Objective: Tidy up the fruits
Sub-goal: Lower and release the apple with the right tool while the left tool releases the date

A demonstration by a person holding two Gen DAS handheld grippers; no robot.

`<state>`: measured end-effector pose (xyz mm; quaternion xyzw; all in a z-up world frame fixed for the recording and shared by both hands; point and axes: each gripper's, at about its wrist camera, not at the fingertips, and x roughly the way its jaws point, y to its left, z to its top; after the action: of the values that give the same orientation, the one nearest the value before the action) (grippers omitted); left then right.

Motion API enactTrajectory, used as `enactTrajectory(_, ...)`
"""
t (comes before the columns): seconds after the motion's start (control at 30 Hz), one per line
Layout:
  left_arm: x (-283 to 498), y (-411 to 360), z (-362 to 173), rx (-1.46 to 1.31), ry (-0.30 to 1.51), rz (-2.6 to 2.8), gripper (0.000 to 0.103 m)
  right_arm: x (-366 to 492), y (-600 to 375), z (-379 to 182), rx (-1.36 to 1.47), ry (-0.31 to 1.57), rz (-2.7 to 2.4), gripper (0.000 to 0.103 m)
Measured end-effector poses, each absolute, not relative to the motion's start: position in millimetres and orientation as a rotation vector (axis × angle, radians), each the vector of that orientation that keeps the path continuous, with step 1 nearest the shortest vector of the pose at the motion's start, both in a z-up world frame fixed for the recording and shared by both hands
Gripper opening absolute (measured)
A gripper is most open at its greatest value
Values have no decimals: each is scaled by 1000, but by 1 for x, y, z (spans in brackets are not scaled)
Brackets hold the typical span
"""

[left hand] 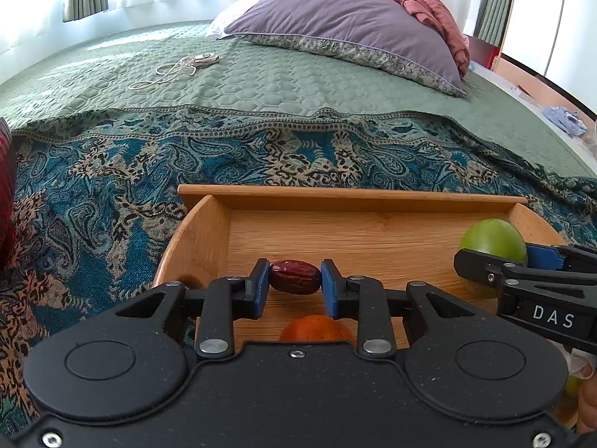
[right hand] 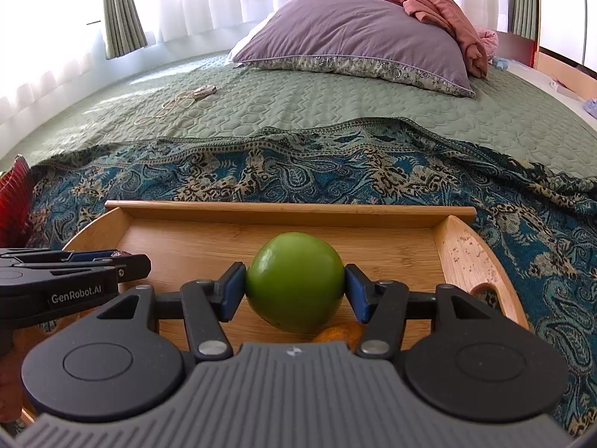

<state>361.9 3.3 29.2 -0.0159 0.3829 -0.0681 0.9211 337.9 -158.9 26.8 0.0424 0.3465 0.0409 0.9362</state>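
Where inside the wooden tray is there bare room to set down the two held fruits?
The bare boards along the back wall of the tray are free, from the left wall to the right wall. The near edge is crowded: an orange fruit lies under the left gripper, which holds the date, beside the right gripper with the green fruit.

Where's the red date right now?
In the left wrist view, the red date sits between the left gripper fingers, over the wooden tray.
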Motion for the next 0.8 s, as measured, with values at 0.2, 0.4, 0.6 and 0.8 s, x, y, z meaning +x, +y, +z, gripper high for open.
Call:
enactTrajectory(0.2, 361, 1, 26, -11, 787, -140, 28, 338, -158, 25, 75, 714, 84, 60)
enactTrajectory(0.4, 360, 1, 25, -8, 784, -140, 28, 337, -159, 25, 82, 709, 84, 61)
enactTrajectory(0.6, 359, 1, 25, -2, 782, -137, 28, 336, -160, 24, 94, 703, 82, 61)
enactTrajectory(0.8, 354, 2, 29, 1, 770, -138, 40, 333, -163, 25, 113, 684, 82, 74)
